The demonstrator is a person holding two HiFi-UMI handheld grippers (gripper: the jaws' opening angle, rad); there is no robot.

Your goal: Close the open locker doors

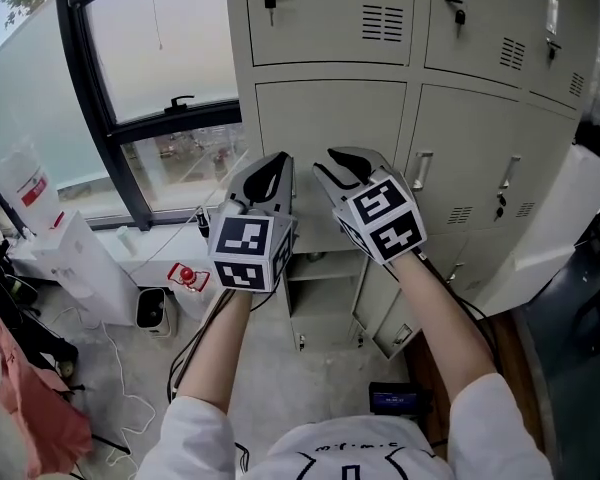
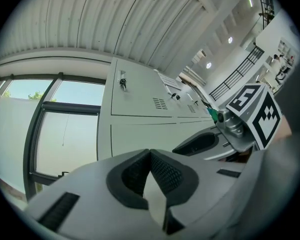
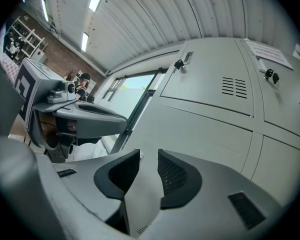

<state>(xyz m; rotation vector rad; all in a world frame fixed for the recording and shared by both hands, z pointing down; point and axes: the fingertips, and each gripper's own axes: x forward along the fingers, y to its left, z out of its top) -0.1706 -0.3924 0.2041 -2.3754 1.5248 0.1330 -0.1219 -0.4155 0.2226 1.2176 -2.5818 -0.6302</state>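
A: What is lying nearest the camera?

B: Two forearms (image 1: pixel 220 338) in white sleeves are reaching up the middle of the frame. Each is carrying a matt grey plastic gripper bearing a white cube (image 1: pixel 248 251) printed with black square markers.

A: How are the fingers standing?

B: The left gripper (image 1: pixel 278 163) (image 2: pixel 150 153) is holding its tips together. Its dark, mesh-textured rubber pads (image 2: pixel 167 174) are meeting at the top with nothing caught between them. The right gripper (image 1: pixel 332 160) (image 3: pixel 148 154) is keeping its jaws parted, and only bare locker metal is showing through the gap.

A: And the lockers?

B: A pale grey-beige sheet-metal locker bank (image 1: pixel 330 118) is filling the upper centre and right. Its doors are flat rectangles with louvred vent slots (image 1: pixel 382 23), upright metal handles (image 1: pixel 420 171) and keys (image 1: pixel 270 0) hanging from the locks. Just below the grippers in the frame, an open lower compartment (image 1: pixel 320 268) is showing a shelf, and its narrow door (image 1: pixel 385 323) is hanging outward. At the right edge, a large pale panel (image 1: pixel 555 233) is standing out from the bank and looks like another open door.

A: Any writing?

B: Paper notices (image 3: pixel 270 54) are sticking to the upper doors, but the print is too small to read.

A: Farthest off?

B: In the upper left, a black-framed window (image 1: pixel 180 118) with frosted glass is letting in daylight.
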